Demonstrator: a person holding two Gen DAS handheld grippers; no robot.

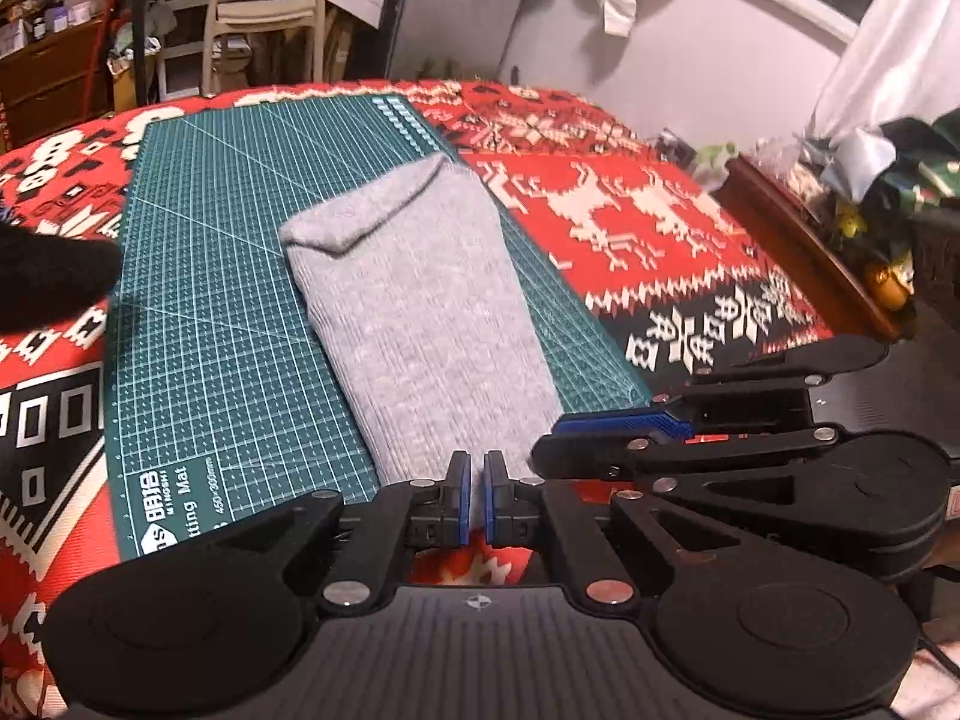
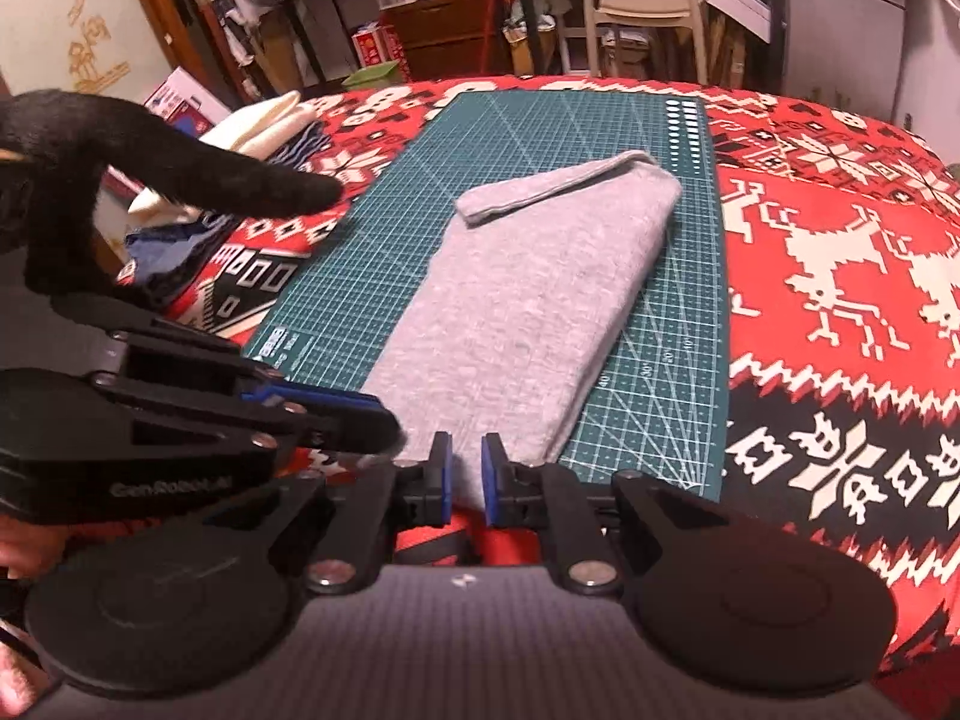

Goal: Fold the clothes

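— Cloth first: what is covering the table?
— A red, white and black patterned tablecloth is lying over it, with a green cutting mat sitting on top.
— And the garment?
— A grey knitted garment is lying folded into a long strip on the mat, its near end reaching the mat's front edge.
— How are the tongs standing?
— The left gripper is pinching the garment's near edge, jaws narrow. The right gripper is gripping that same edge just beside it, jaws equally narrow.
— Anything else?
— A black furry shape is stretching over the tablecloth at the left.
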